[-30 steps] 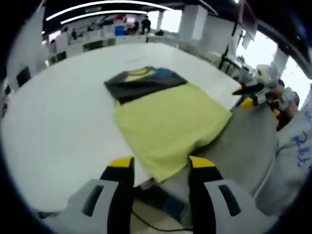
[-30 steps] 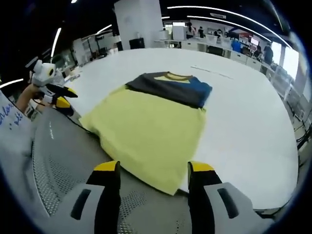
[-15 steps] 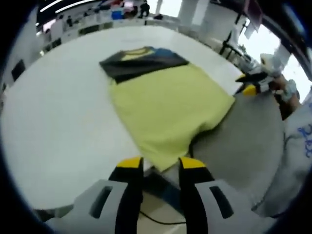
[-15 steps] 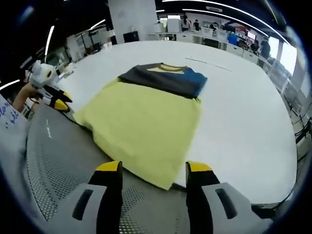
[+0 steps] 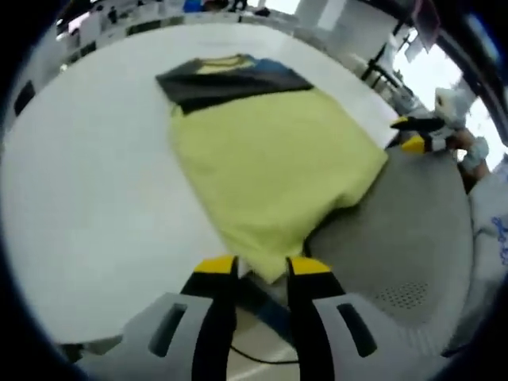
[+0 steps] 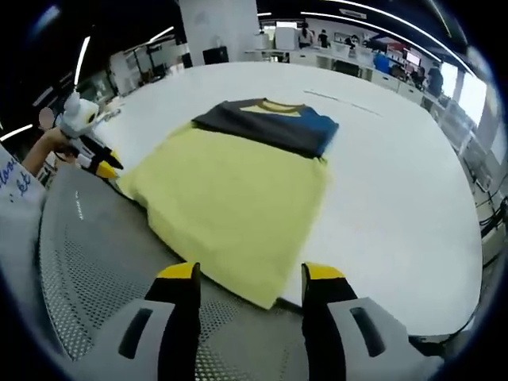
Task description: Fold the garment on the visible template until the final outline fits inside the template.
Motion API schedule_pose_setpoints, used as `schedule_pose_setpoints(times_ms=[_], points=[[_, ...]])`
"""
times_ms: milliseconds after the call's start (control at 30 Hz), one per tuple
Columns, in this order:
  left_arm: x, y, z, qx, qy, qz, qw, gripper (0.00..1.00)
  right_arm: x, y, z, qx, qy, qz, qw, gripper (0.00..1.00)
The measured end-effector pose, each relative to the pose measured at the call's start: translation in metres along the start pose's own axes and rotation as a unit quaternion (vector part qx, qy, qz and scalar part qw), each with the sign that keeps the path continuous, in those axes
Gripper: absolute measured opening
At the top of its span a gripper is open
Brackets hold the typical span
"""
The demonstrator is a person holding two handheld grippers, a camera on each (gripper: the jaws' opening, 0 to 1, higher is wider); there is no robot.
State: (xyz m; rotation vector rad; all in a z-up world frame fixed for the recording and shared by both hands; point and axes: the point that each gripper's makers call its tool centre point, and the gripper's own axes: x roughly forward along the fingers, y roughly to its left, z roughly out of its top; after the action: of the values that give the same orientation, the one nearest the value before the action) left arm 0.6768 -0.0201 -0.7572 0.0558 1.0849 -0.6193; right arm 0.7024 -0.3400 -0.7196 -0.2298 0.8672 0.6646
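garment (image 5: 270, 167) flat on white surface (image 5: 87, 198), hem corner just beyond left gripper (image 5: 254, 266), jaws narrowly parted | right gripper (image 6: 249, 274) jaws spread, near hem | risk: uneven corner pinches skewing fold outside template

A wide white table (image 6: 397, 198) is taking up most of the room's middle, its surface glowing pale under long ceiling light strips (image 6: 357, 17) that are curving across the dark ceiling. A grey perforated mesh panel (image 6: 87, 262), seemingly a chair back, is sitting at the table's near edge. A broad white pillar (image 6: 216, 30) is standing beyond the table's far side, with a dark monitor (image 6: 214, 55) at its foot. Further back, rows of white desks (image 6: 349, 67) are stretching away, and a few people (image 6: 435, 79) are standing among them. Daylight is pouring in through tall windows (image 5: 432, 71) on one side.
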Motion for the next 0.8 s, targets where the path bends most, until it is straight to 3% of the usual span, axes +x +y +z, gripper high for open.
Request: schedule_pose_setpoints(times_ms=[600, 800], points=[[0.014, 0.015, -0.007, 0.0, 0.029, 0.027, 0.9992, 0.16, -0.001, 0.003, 0.0, 0.007, -0.001, 0.008, 0.9999, 0.48], [0.014, 0.015, -0.008, 0.004, 0.032, 0.031, 0.999, 0.14, 0.001, -0.01, -0.011, 0.007, 0.041, -0.02, 0.9989, 0.43]])
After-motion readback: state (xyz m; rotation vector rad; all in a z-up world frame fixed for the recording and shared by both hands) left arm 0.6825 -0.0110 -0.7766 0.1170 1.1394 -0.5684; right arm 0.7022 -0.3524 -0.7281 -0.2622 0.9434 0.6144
